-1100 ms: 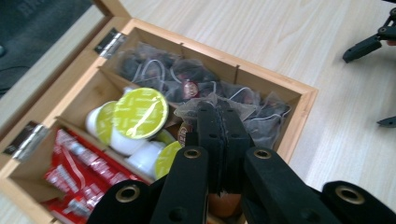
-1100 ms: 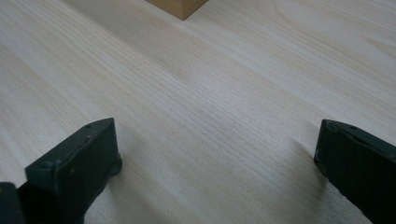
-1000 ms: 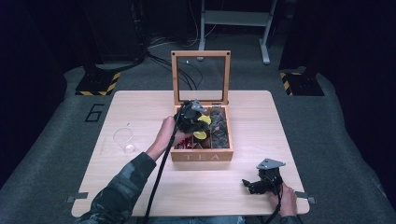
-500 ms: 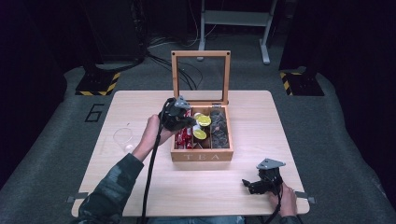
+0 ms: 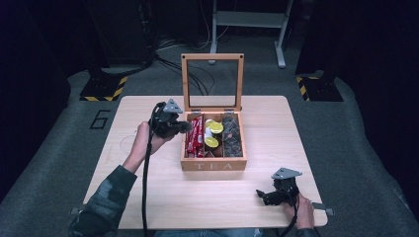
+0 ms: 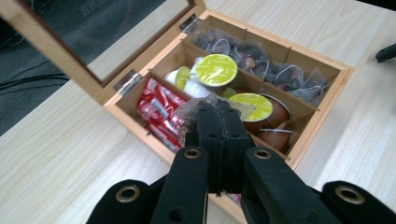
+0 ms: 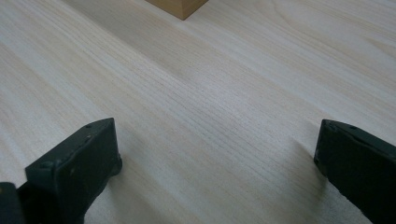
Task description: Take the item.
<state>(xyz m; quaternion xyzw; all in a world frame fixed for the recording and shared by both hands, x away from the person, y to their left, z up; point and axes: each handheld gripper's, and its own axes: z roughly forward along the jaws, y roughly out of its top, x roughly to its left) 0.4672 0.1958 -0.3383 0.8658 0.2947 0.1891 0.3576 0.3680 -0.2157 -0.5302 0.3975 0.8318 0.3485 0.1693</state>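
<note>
A wooden box marked TEA [image 5: 212,165] stands open mid-table, its glass lid [image 5: 212,57] upright. Its three compartments hold red packets [image 5: 196,134], yellow-lidded capsules [image 5: 215,127] and dark tea bags [image 5: 232,136]. My left gripper [image 5: 185,126] hovers at the box's left wall, shut on a small translucent sachet [image 6: 194,106] above the red packets [image 6: 161,109] and capsules [image 6: 215,70]. My right gripper [image 5: 262,195] rests open on the table near the front right corner, with bare wood between its jaws [image 7: 217,140].
A faint clear glass [image 5: 127,144] stands on the table left of the left hand. A cable trails from the left gripper down over the table's front edge. Beyond the table lie dark floor, cables and a metal stand.
My left gripper has drawn back leftward from over the box's middle to its left wall, still shut. The right gripper has not moved.
</note>
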